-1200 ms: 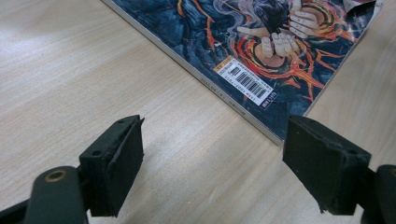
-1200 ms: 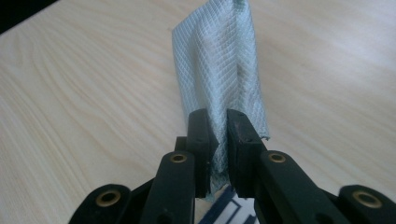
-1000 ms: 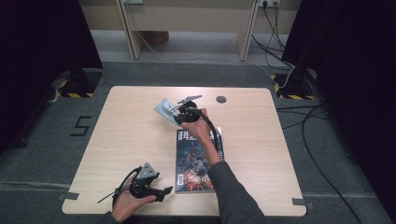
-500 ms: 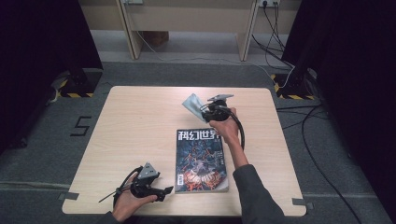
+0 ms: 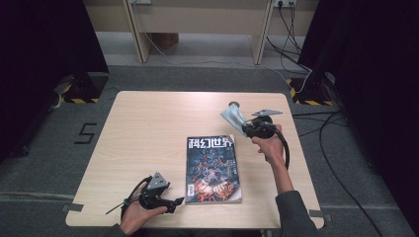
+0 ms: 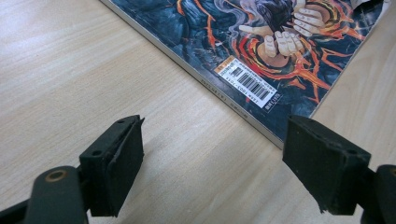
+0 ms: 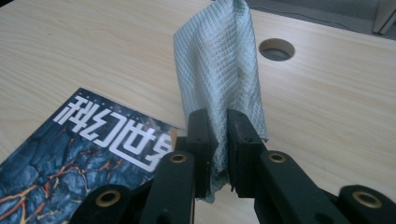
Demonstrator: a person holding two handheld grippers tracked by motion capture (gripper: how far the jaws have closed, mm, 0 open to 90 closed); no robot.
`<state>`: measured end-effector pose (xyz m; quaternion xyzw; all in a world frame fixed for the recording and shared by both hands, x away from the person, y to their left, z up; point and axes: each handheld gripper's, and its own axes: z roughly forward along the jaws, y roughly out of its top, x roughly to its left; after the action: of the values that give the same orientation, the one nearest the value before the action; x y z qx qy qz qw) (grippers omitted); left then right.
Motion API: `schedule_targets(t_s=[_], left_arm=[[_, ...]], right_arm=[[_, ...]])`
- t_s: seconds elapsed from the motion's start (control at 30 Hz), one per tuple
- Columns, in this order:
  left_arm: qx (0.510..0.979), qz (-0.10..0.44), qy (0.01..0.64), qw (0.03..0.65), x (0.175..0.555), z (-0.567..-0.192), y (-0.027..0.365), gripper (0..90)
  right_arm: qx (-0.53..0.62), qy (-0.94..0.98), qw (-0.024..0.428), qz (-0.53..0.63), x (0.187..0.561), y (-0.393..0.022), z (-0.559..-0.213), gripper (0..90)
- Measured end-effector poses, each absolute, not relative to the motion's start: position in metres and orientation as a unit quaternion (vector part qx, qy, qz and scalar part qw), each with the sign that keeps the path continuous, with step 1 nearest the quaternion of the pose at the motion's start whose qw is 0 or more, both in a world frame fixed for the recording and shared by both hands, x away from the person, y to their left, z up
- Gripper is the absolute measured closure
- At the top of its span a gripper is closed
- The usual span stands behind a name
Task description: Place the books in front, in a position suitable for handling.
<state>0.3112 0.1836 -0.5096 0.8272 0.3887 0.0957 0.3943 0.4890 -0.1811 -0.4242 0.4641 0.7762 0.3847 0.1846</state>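
High view: light wooden table [image 5: 148, 128] w/ rounded corners, a glossy magazine [image 5: 213, 169] w/ dark blue and orange cover art lying flat near the front-centre. Right gripper [image 5: 245, 127] is up above the table's right side, just past the magazine's top right corner, clamped on a pale blue-green waffle-weave cloth [image 5: 232, 116] that sticks up and back toward the round cable hole [image 5: 233, 104]. Left gripper [image 5: 176, 202] sits low at the front edge, left of the magazine's bottom corner, pointing at it; person's hand wrapped round its body. Left gripper view: black jaws wide apart, nothing btwn them, bare wood underneath; magazine [image 6: 261, 56] spine runs diagonally just ahead, white barcode sticker [image 6: 246, 81] near the edge. Right gripper view: jaws nearly together, pinching the cloth [image 7: 219, 70] at its lower end; cloth stands folded and upright above the pads, clear of the table. Magazine [image 7: 88, 140] title corner shows lower left, cable hole [image 7: 276, 49] beyond, upper right.
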Motion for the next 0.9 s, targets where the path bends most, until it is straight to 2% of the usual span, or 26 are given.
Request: schedule_targets(t_s=[0.57, 0.9], left_arm=[[0.828, 0.1, 0.386, 0.395, 0.314, -0.507, 0.182, 19.8], [0.83, 0.1, 0.376, 0.399, 0.319, -0.506, 0.168, 19.7]], right_arm=[[0.481, 0.769, 0.19, 0.376, 0.444, -0.224, -0.447, 81.0], [0.502, 0.766, 0.189, 0.353, 0.407, -0.254, -0.467, 81.0]])
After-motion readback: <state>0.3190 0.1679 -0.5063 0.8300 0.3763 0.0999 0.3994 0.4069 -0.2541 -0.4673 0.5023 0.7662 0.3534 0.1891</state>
